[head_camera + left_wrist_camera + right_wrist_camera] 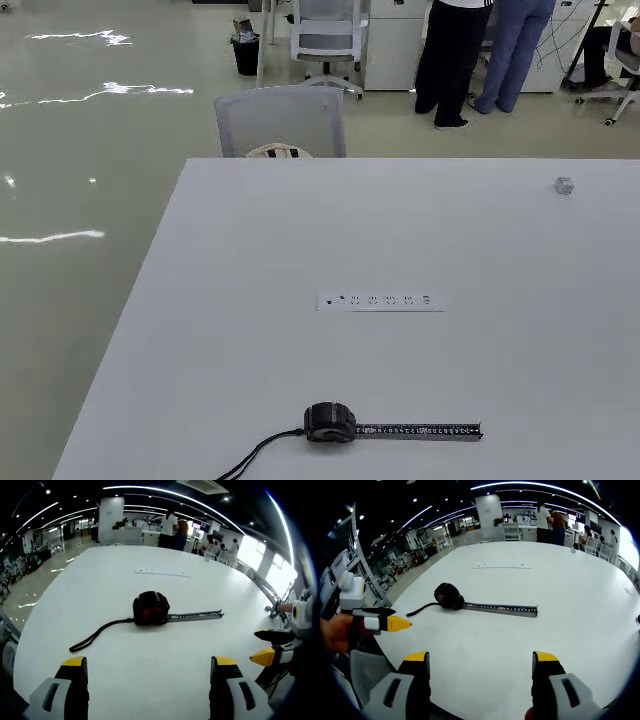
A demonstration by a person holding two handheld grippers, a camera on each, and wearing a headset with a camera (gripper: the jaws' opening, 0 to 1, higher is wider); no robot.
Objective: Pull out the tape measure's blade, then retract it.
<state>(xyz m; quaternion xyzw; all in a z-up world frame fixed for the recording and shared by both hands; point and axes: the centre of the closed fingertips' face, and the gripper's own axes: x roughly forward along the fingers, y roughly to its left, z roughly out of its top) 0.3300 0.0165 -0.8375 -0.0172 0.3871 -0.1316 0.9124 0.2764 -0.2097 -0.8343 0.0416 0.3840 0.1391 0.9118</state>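
Observation:
A black tape measure point(329, 422) lies near the front edge of the white table point(400, 230), with a short length of blade point(418, 431) drawn out to its right and a black wrist strap point(258, 452) trailing left. The left gripper view has the case point(151, 608) ahead, well beyond my open left gripper point(149, 680). My right gripper point(479, 672) is open too, with the case point(448, 595) and blade point(501, 609) out in front, apart from it. Each gripper holds nothing.
A white power strip point(380, 301) lies flat mid-table. A small grey object point(564, 186) sits far right. A grey chair point(281, 121) stands at the table's far edge, and people point(480, 55) stand beyond. The other gripper point(277, 647) enters the left gripper view.

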